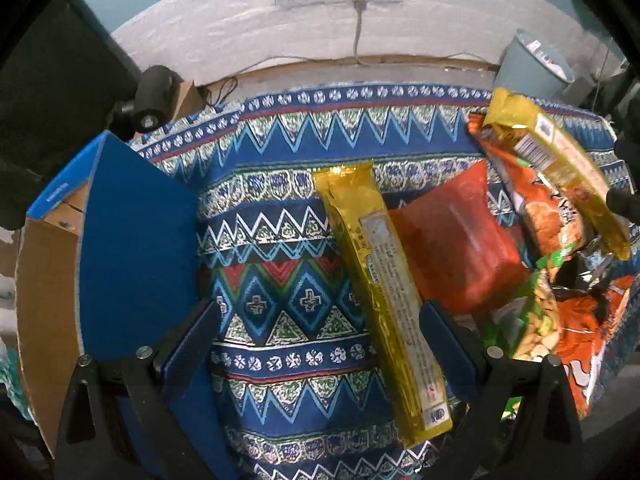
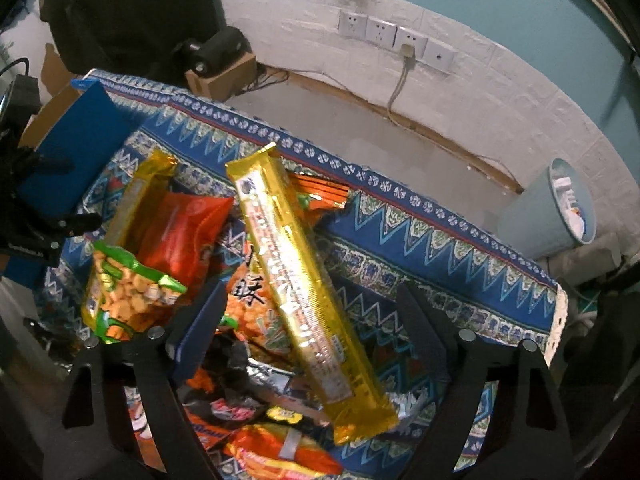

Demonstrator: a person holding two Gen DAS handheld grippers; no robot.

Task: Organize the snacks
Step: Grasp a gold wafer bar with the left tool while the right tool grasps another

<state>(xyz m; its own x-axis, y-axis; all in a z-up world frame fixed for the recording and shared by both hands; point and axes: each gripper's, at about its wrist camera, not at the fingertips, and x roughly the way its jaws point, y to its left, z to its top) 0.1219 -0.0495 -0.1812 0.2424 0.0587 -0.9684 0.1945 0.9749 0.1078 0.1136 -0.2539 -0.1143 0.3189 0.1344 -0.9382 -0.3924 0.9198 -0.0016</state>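
Left wrist view is showing the left tool (image 1: 320, 340) hanging with its two blue-padded fingers spread wide over a counter (image 1: 280, 208) draped in a blue, red and green zigzag-patterned cloth, pinching nothing; a long gold foil snack packet (image 1: 384, 296) is lying on the cloth between the fingers, close against the one at the picture's right, though whether it is touching that pad I cannot tell. Just beside this packet a puffy plain red snack bag (image 1: 456, 240) is resting on the cloth, and at the picture's left an open blue cardboard box with a brown inside (image 1: 132, 232) is standing at the counter's edge. Right wrist view is showing the right tool (image 2: 312, 328) with its fingers also standing well apart and a second long gold foil packet (image 2: 304, 288) running lengthwise between them, lying on top of a heap of snacks; the pads are not pressing on it. Under and beside it an orange printed snack bag (image 2: 248, 300) is lying, with a green-trimmed clear bag of peanuts (image 2: 128, 292) off to the picture's left. Beyond the counter a pale blue waste bin (image 2: 556, 216) is standing on the floor below a white wall with a row of sockets (image 2: 396, 40)
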